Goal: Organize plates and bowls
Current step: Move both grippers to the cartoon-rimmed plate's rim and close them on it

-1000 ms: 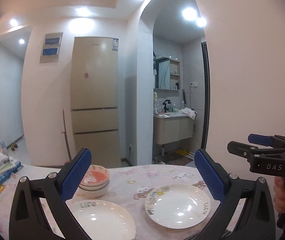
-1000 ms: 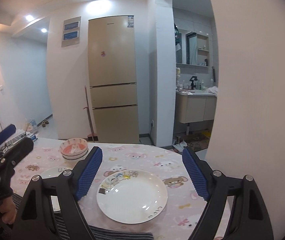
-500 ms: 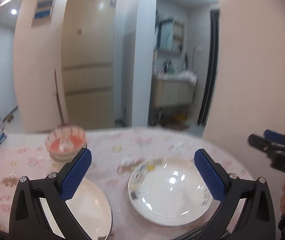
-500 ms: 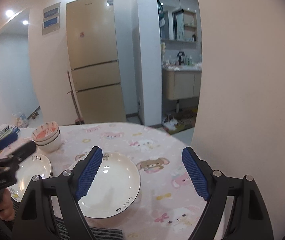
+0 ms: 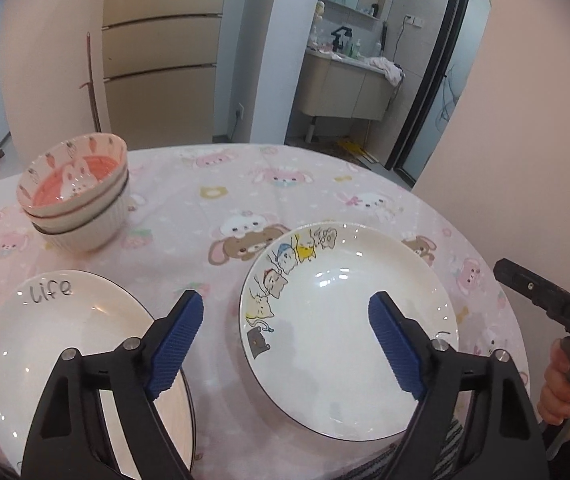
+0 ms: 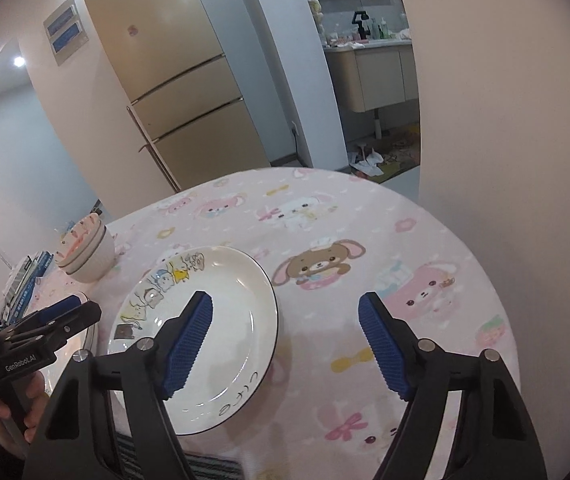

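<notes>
A white plate with cartoon cats (image 5: 345, 308) lies on the pink tablecloth (image 5: 213, 208); it also shows in the right wrist view (image 6: 221, 320). A white plate marked "Life" (image 5: 45, 340) lies to its left, on top of another plate. A stack of bowls (image 5: 77, 196) with a pink rabbit bowl on top stands behind it, also in the right wrist view (image 6: 87, 252). My left gripper (image 5: 285, 340) is open, above the near left rim of the cat plate. My right gripper (image 6: 285, 340) is open, above the right rim of that plate.
The round table's near edge (image 6: 325, 460) runs close below both grippers. A wall (image 6: 505, 120) stands at the table's right. Books (image 6: 25, 280) lie at the far left of the table. A fridge (image 6: 173, 80) and a bathroom doorway lie beyond.
Both grippers have tilted down and moved closer to the table; the plates now fill more of both views. Both stay open. The dishes have not moved.
</notes>
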The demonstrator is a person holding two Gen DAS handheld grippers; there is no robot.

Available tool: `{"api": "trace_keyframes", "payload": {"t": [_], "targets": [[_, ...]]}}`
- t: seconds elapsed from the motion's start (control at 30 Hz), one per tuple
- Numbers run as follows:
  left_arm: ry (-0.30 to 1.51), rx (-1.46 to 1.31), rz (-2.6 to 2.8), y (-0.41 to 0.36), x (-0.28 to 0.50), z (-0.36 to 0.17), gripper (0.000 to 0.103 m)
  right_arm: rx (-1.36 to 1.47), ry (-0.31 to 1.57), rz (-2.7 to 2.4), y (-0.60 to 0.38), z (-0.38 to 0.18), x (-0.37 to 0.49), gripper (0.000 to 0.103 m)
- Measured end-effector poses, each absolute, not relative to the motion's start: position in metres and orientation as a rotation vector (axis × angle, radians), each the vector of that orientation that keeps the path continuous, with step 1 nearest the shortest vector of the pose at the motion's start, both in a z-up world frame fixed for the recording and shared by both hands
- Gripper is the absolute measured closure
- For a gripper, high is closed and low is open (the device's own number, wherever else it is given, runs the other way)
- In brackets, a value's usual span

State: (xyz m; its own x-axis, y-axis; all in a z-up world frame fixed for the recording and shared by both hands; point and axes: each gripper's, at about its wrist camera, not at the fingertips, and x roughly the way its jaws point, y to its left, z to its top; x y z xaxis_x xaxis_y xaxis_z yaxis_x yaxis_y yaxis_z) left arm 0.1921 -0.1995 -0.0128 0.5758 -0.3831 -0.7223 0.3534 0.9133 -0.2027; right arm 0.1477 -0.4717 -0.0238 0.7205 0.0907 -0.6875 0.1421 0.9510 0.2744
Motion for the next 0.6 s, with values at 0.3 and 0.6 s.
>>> {"api": "trace_keyframes", "payload": {"t": [0.3, 0.6], "targets": [[0.979, -0.062, -0.452, -0.198, 0.215, -0.04, 0.037, 0.421, 0.869, 0.091, -0.473, -0.061, 0.168, 0.048], [1.073, -0.07, -0.473, -0.197, 0.226, -0.056, 0.063, 0.503, 0.945, 0.148, -0.472, -0.086, 0.183, 0.064]]}}
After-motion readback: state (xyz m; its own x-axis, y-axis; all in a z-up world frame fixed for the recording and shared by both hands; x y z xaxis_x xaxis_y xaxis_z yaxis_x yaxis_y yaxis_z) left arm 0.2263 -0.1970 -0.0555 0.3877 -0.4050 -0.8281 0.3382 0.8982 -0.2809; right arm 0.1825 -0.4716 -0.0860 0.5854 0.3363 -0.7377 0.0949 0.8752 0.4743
